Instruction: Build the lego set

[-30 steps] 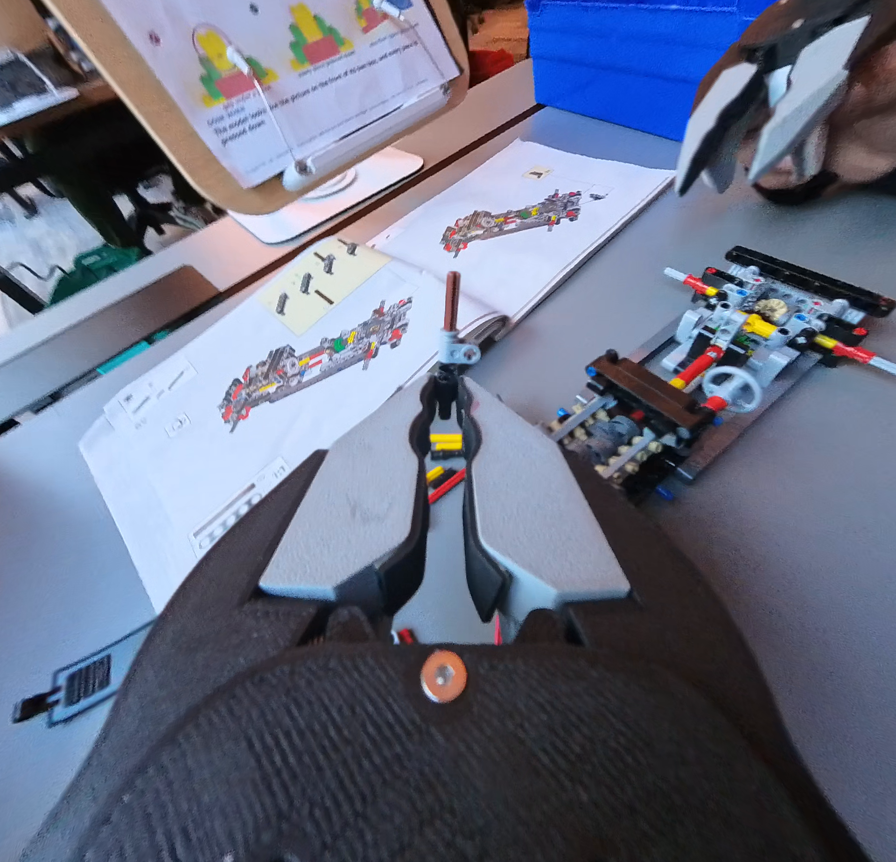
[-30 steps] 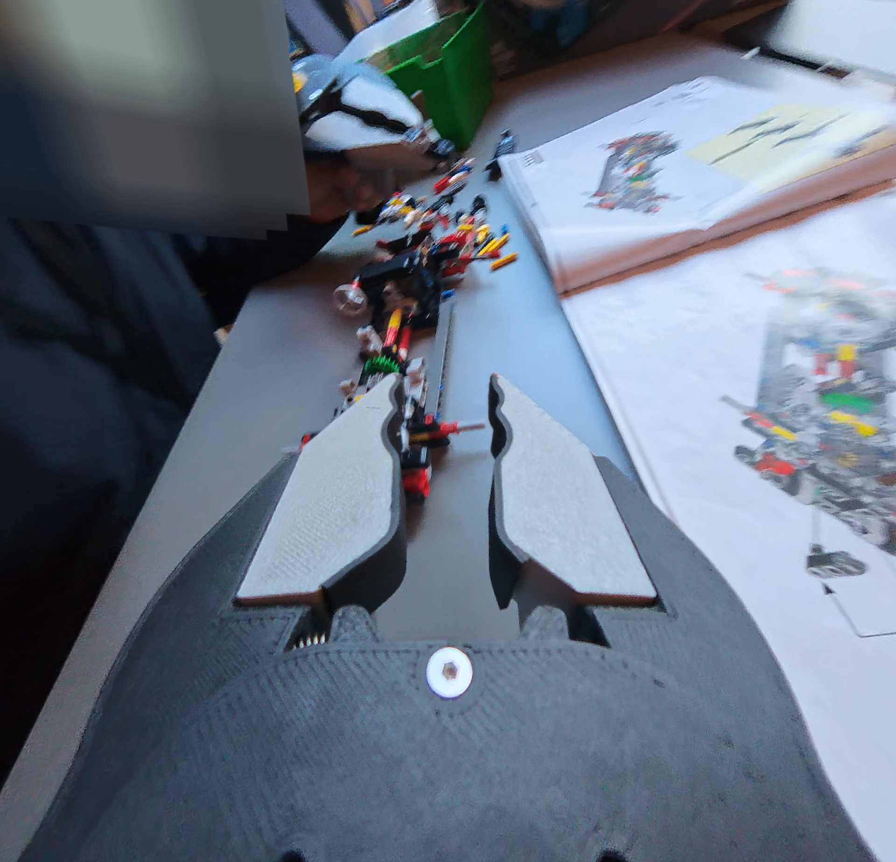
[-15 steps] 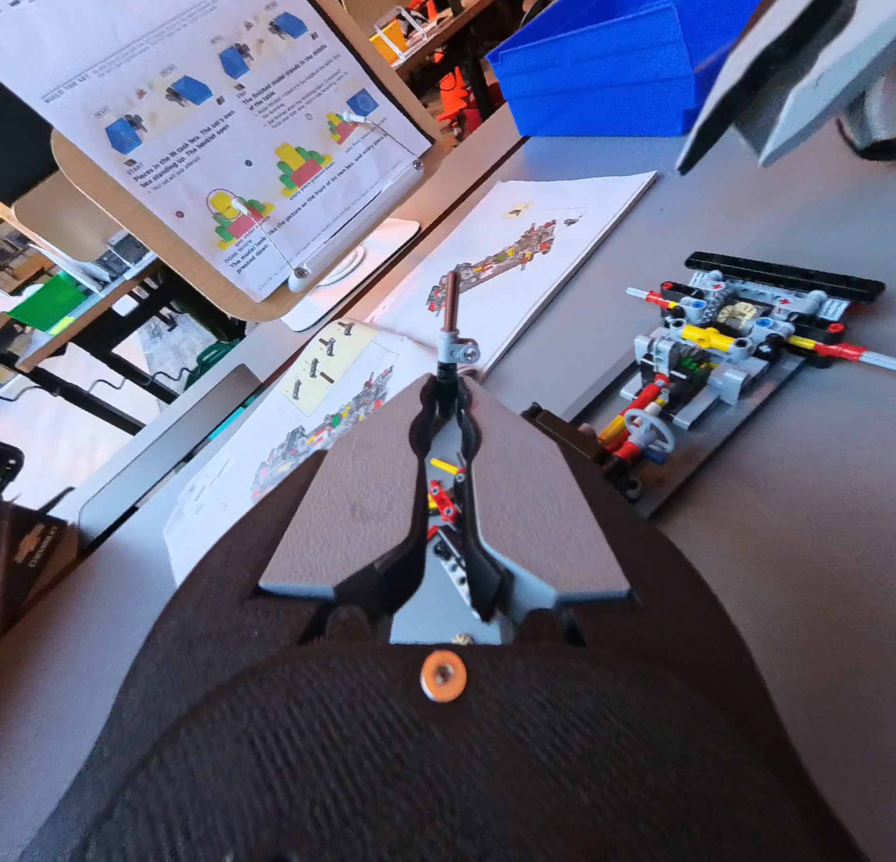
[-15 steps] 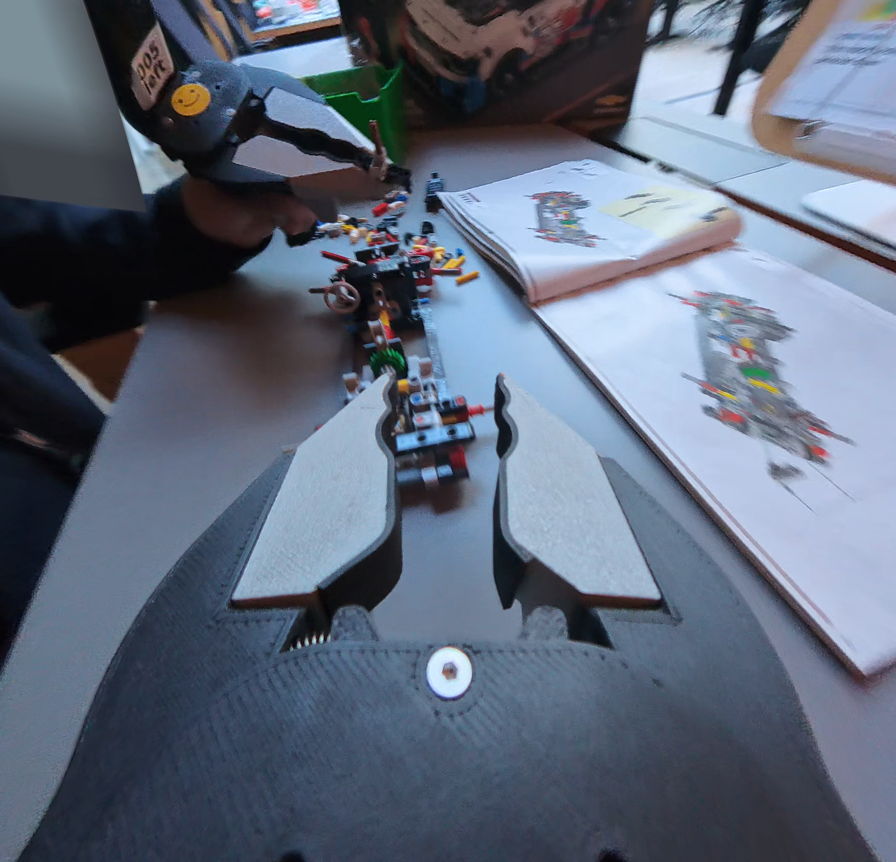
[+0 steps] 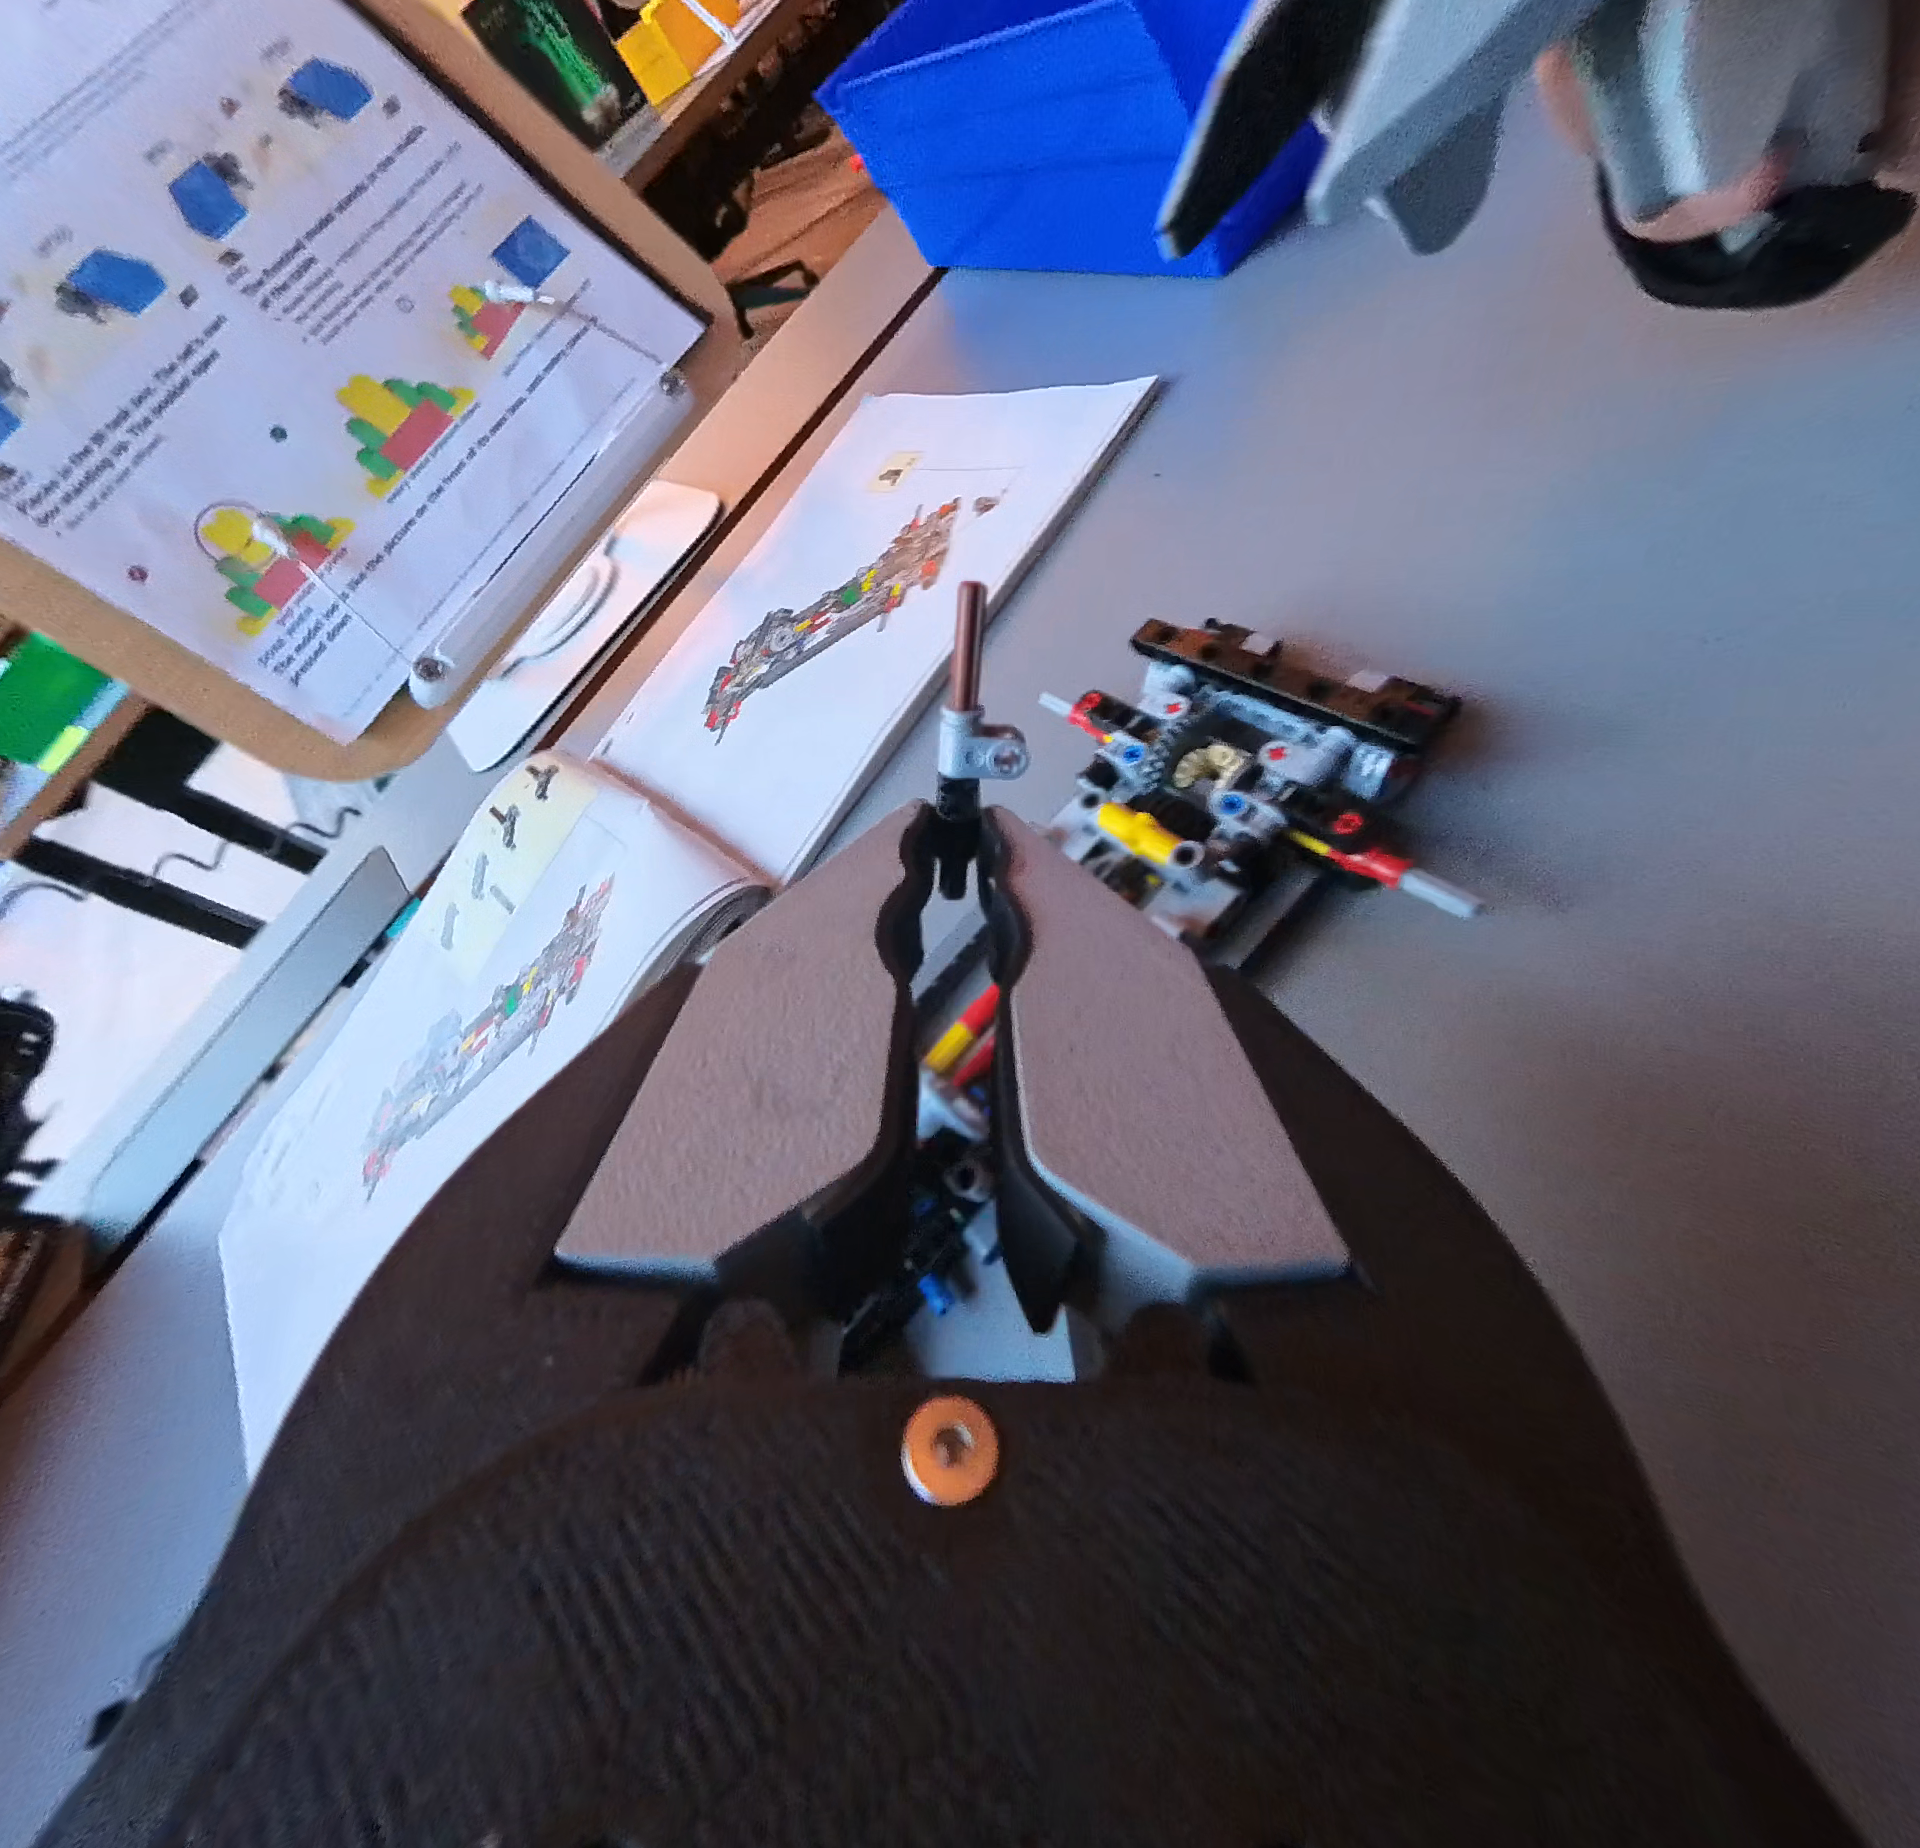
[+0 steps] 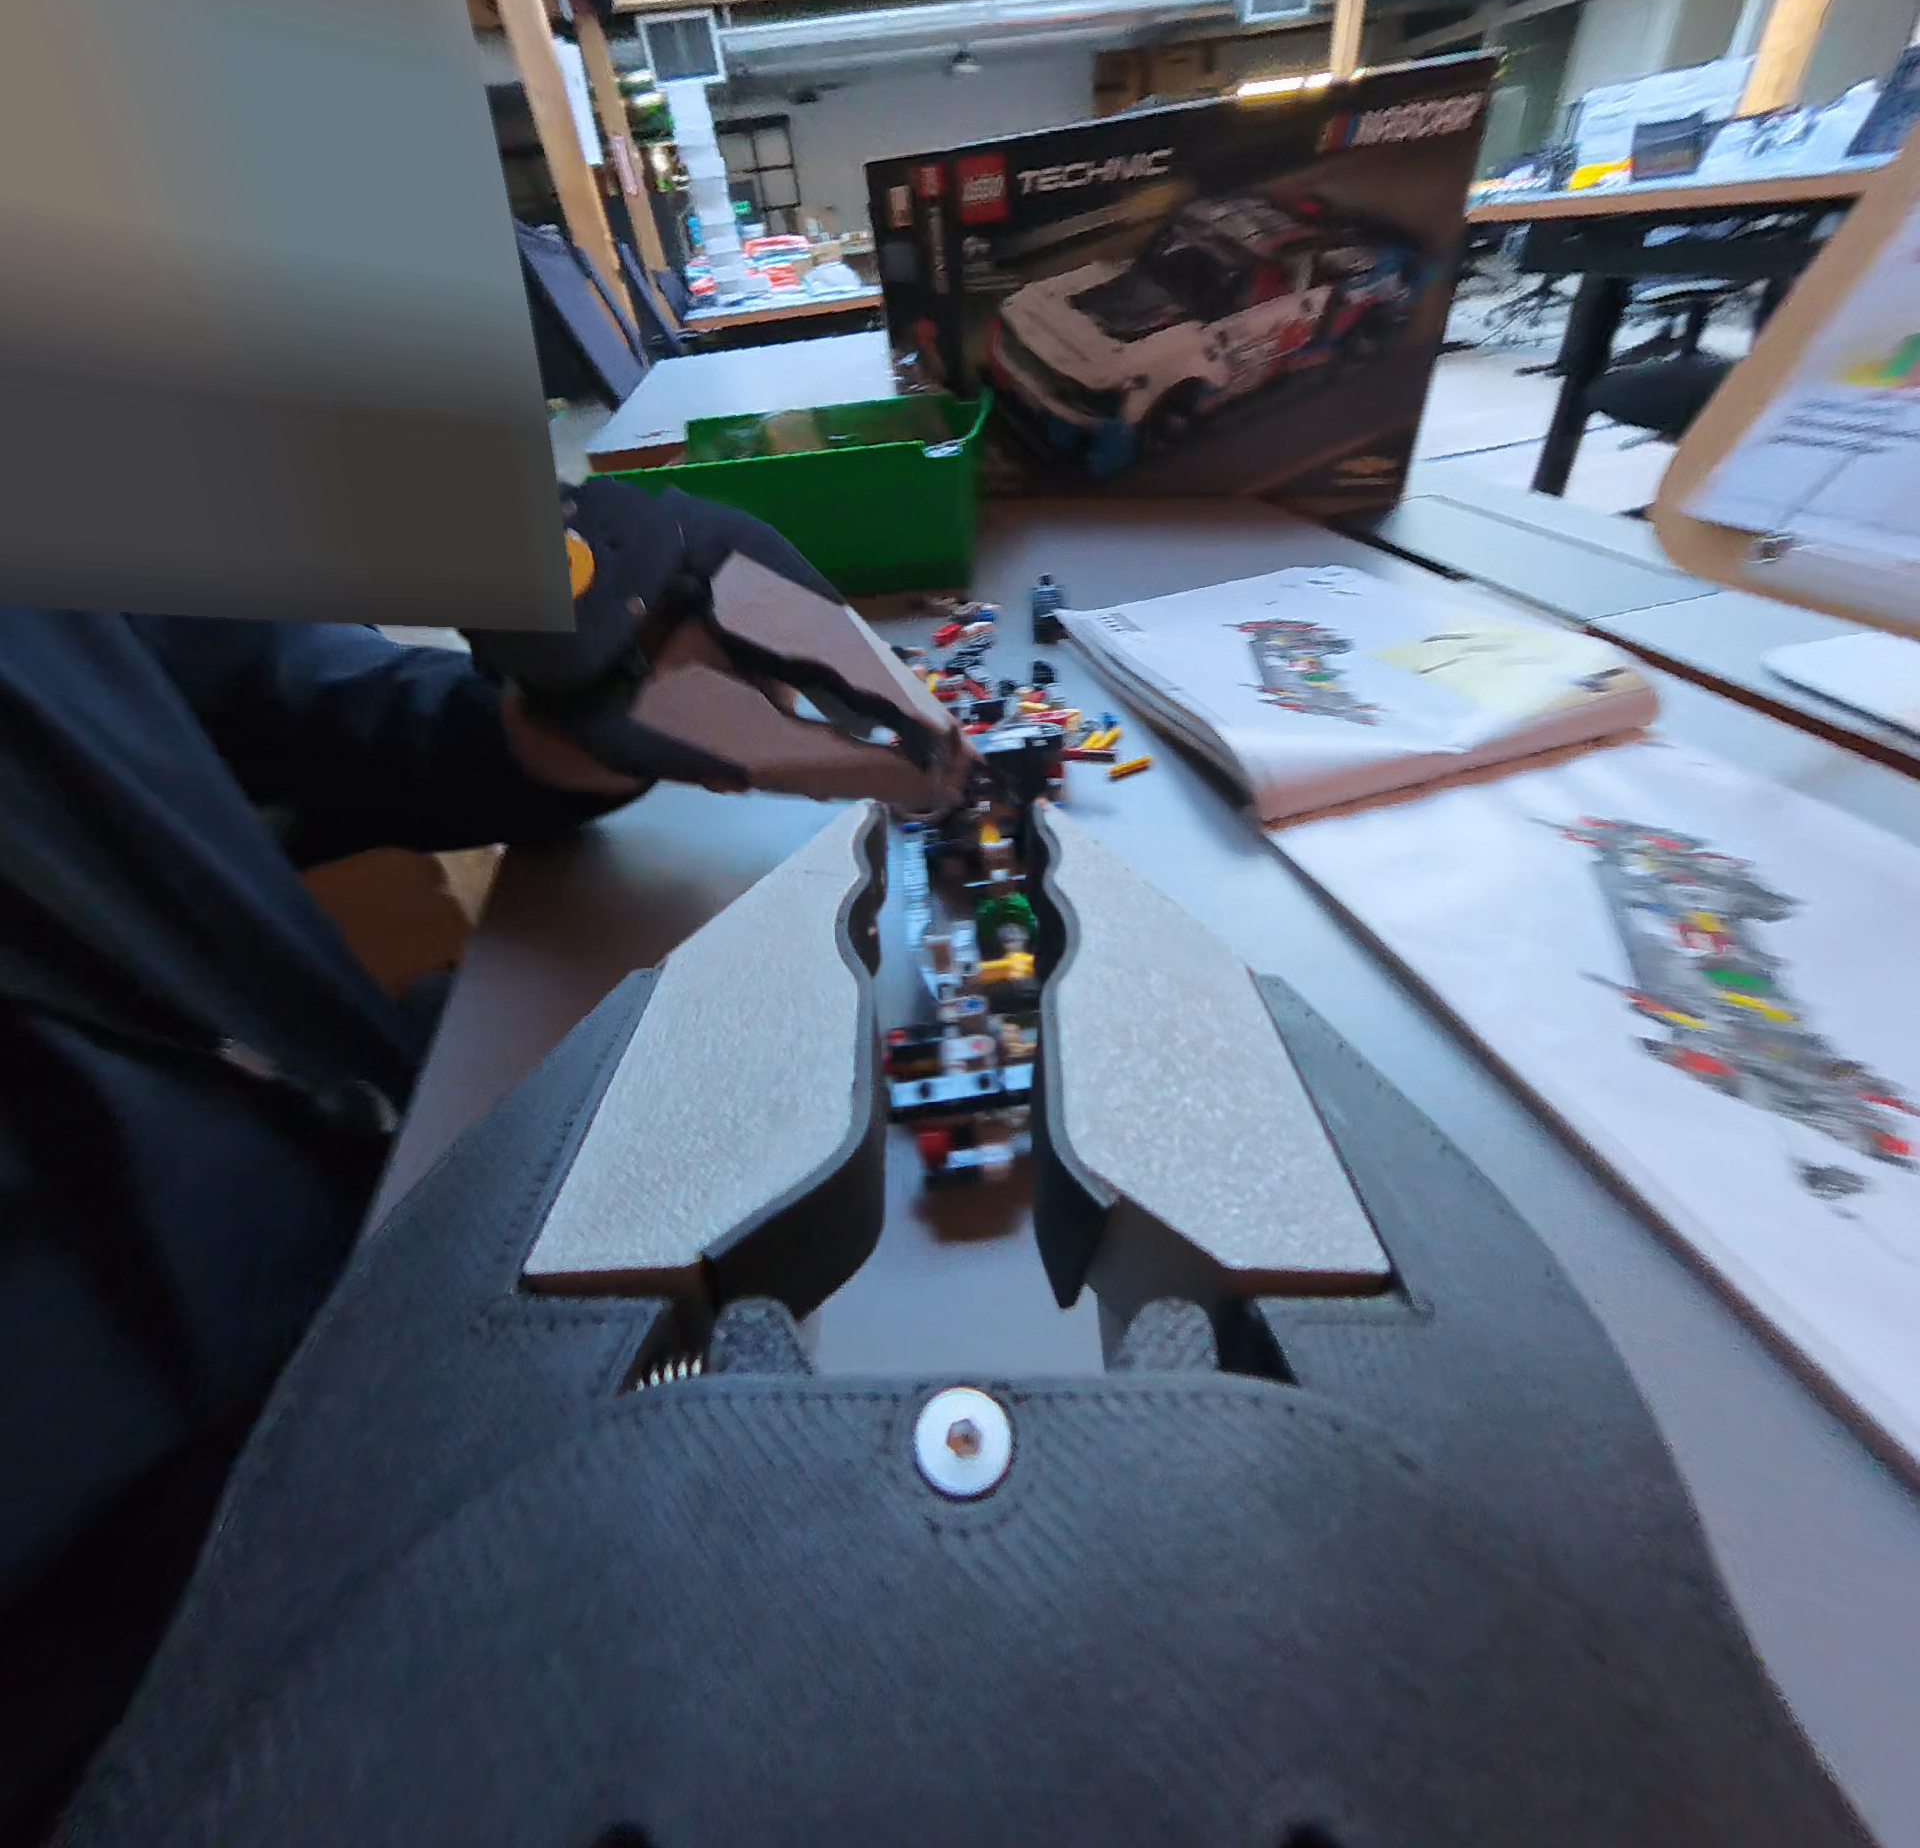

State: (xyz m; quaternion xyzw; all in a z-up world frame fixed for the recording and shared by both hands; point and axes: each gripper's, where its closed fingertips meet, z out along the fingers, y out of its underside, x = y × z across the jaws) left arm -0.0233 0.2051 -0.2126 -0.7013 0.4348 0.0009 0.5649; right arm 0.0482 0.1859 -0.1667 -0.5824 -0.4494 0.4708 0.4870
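Although the left tool (image 5: pixel 958 842) had its fingertips pinched on the black lower end of a small brick sub-assembly (image 5: pixel 971 728), a reddish-brown axle standing up through a light grey connector, the hold looked thin: only the bottom tip sat between the pads, so a sideways knock could plausibly swivel the piece or pop it free to fall among the loose pieces (image 6: pixel 1023 702) beyond. The right tool (image 6: pixel 961 832) had its fingers spread, straddling the long, partly built brick chassis (image 6: pixel 966 1019) that lay on the grey table (image 6: pixel 1174 863); no pad could be seen pressing on it, and the blur left actual contact unclear. Were those fingers to drop or shut askew, they might shove the chassis along the table or loosen its small parts. In the left wrist view the chassis (image 5: pixel 1247 780) lay just right of and beyond the held piece, apart from it, beside the open instruction booklet (image 5: pixel 904 572) that ran toward the table's far edge. A blue bin (image 5: pixel 1018 125) stood at one far corner, a green bin (image 6: pixel 831 489) and the kit's box (image 6: pixel 1174 292) at another.
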